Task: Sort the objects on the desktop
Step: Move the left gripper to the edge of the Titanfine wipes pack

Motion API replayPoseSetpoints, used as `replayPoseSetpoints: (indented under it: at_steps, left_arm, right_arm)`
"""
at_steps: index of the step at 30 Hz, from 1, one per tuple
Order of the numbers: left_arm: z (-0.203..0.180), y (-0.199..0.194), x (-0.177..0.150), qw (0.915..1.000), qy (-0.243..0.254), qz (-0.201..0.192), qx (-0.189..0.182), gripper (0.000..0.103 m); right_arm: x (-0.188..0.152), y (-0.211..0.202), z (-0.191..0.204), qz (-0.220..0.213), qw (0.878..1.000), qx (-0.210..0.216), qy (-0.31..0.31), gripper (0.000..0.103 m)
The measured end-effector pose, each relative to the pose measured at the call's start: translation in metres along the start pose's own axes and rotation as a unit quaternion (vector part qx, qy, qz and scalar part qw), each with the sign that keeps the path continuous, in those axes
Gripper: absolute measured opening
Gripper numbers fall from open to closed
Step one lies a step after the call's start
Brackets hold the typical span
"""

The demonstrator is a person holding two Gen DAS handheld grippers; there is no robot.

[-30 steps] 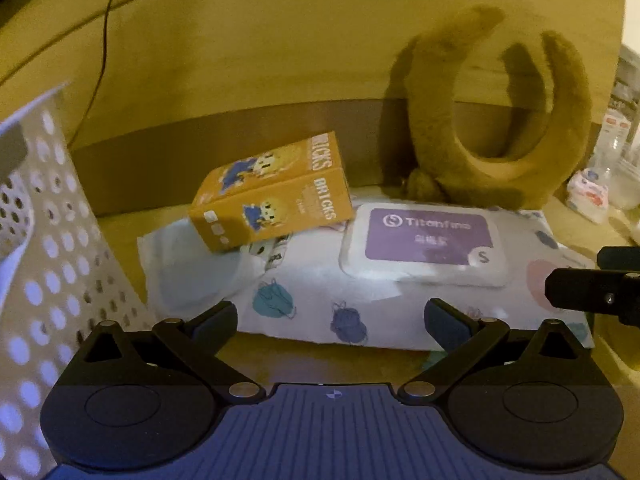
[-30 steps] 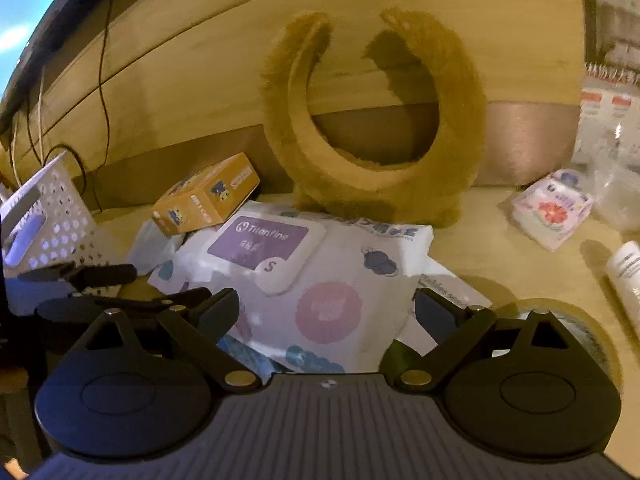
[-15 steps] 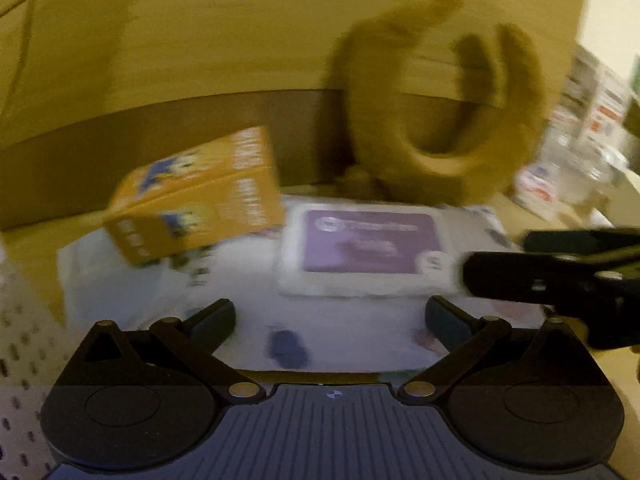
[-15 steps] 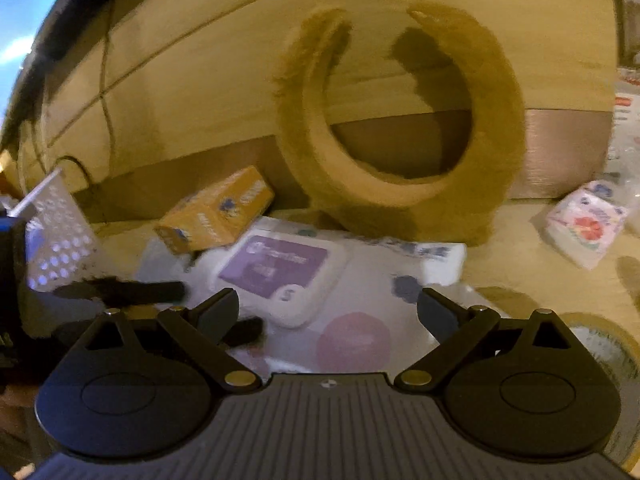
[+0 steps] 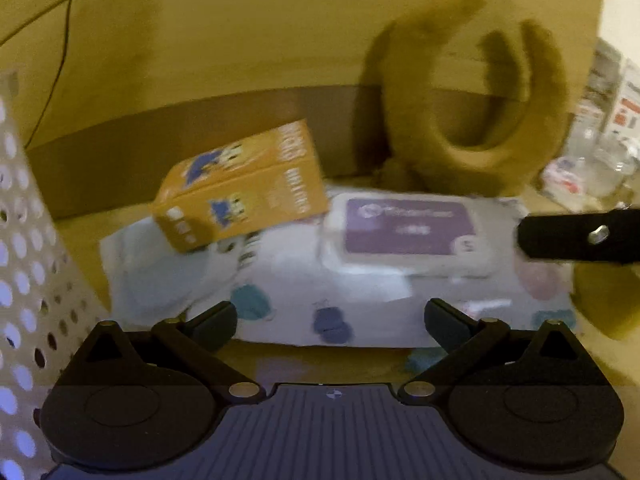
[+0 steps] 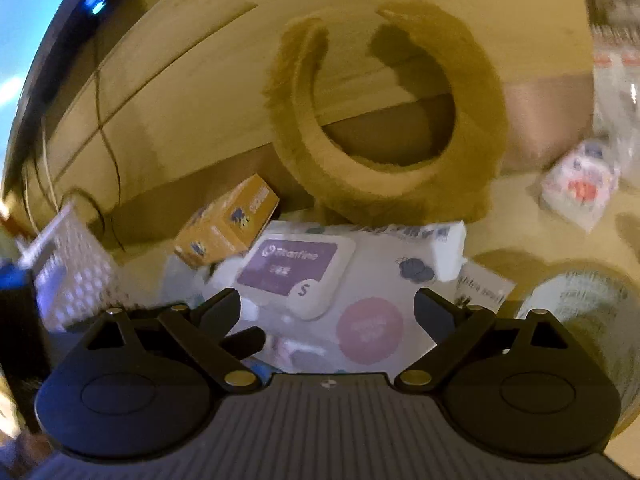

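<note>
A white wipes pack (image 5: 360,288) with a purple lid (image 5: 404,228) lies on the desk; it also shows in the right wrist view (image 6: 360,280). An orange bricks box (image 5: 240,192) rests tilted on its left end, also in the right wrist view (image 6: 228,224). A brown plush U-shaped pillow (image 5: 460,92) leans on the wall behind, also in the right wrist view (image 6: 392,112). My left gripper (image 5: 330,320) is open just before the pack's near edge. My right gripper (image 6: 328,308) is open over the pack's right part; one of its fingers (image 5: 576,236) shows in the left wrist view.
A white perforated basket (image 5: 28,240) stands at the left, also in the right wrist view (image 6: 72,264). A small tissue packet (image 6: 580,188) and bottles (image 5: 608,120) are at the right. A tape roll (image 6: 580,312) lies near right. Cables (image 6: 104,112) run along the wall.
The right gripper has moved forward and lower over the wipes pack. The left gripper swung right and then back left, so the basket is in view again. The objects have not moved.
</note>
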State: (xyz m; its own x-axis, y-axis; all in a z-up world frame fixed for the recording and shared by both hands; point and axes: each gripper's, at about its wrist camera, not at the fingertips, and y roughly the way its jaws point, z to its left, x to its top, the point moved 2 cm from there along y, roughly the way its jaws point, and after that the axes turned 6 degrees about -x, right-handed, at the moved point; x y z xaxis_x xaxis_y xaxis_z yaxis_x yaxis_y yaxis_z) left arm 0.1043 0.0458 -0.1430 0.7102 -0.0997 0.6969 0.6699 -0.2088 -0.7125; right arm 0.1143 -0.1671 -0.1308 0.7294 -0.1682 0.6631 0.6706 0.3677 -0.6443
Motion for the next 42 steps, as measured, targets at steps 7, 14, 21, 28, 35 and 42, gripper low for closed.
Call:
replayPoseSetpoints:
  at_steps: [7,14,21,28,35,42]
  left_arm:
    - [0.001,0.002,-0.006,0.9991,-0.015,0.015,-0.036,0.103]
    - [-0.008,0.001,-0.009,0.9994,-0.001,0.013,-0.032,0.103]
    - [-0.011,-0.001,-0.016,0.9986,-0.020,0.022,-0.045,0.103]
    - [-0.023,0.010,-0.012,0.9989,0.017,0.024,-0.035,0.103]
    - [-0.024,0.006,-0.015,0.9985,0.020,0.024,-0.045,0.103]
    - [-0.022,-0.003,-0.009,0.9991,0.022,0.008,-0.036,0.103]
  right_arm:
    - [-0.001,0.004,0.005,0.003,0.999,-0.043,0.000,0.100]
    - [0.026,0.029,-0.005,-0.002,0.999,-0.046,0.013,0.102]
    - [0.044,0.037,-0.015,-0.016,0.998,-0.043,0.043,0.102]
    - [0.040,0.046,-0.001,0.029,0.999,-0.030,-0.012,0.101]
    - [0.006,0.019,0.000,0.028,0.999,0.007,0.042,0.100]
    - [0.008,0.020,-0.036,0.020,0.995,-0.037,0.090,0.100]
